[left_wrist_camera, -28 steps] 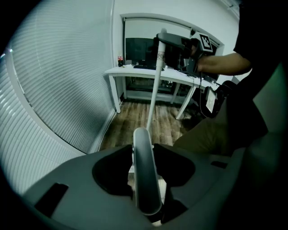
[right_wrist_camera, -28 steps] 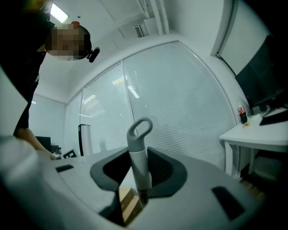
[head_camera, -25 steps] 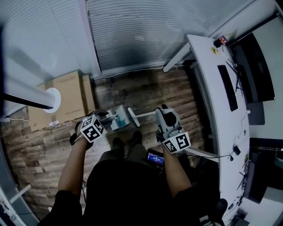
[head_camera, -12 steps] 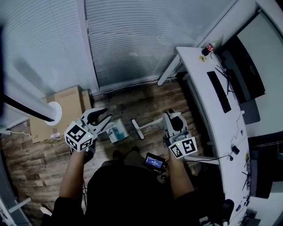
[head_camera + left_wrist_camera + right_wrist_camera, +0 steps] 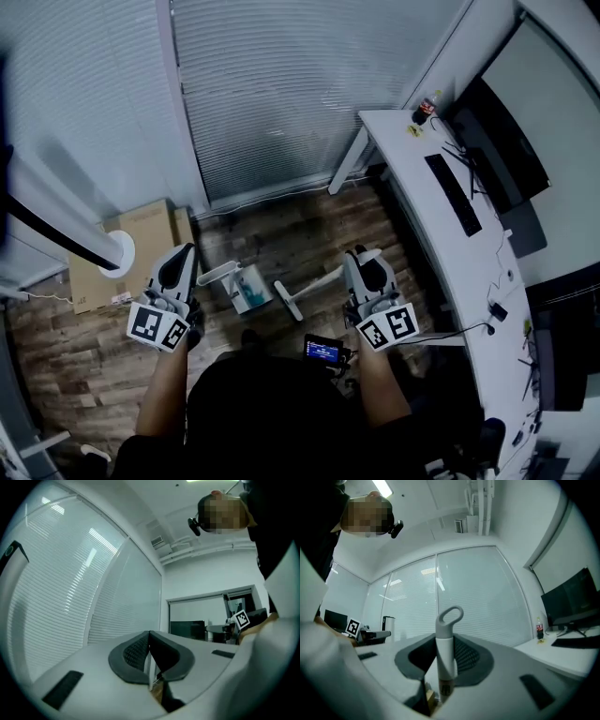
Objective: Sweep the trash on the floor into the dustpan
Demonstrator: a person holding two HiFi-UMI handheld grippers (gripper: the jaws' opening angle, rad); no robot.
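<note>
The jaws of my left gripper [image 5: 185, 251] have just closed, empty; my right gripper [image 5: 364, 256] clenches the broom handle [image 5: 446, 648]. What looks like the dustpan [image 5: 242, 284] sits on the floor [image 5: 309, 230] near its window edge.

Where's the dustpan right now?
In the head view, the dustpan sits on the wooden floor left of centre, just to the right of the left gripper, with the head of the broom close on its right.

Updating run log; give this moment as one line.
left gripper: just closed, empty | right gripper: shut on white loop-topped broom handle | white dustpan: on wood floor
</note>
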